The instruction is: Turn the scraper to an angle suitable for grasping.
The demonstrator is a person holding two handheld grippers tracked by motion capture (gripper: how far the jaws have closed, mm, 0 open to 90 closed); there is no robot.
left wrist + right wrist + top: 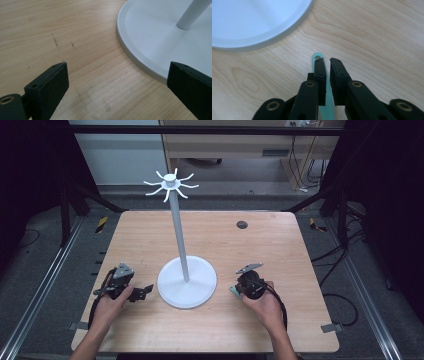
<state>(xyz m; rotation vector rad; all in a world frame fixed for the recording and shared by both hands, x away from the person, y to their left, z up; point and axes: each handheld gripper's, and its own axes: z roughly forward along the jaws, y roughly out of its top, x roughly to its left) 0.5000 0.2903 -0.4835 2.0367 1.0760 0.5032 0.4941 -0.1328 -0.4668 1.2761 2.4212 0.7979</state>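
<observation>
Hovering low, right gripper [327, 61] has its jaws nearly shut with a thin gap; teal strip [318, 58] lies flat on the table [374, 37] under the left jaw, not between them, long axis parallel to the jaws, holed end toward the white stand base [257, 22]; gripping it needs a small sideways shift; left gripper [115, 75] wide open, empty, beside the base; high view adds the hooked top [170, 184].

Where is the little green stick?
The green stick lies on the table under the right gripper, near the white stand's base.
</observation>
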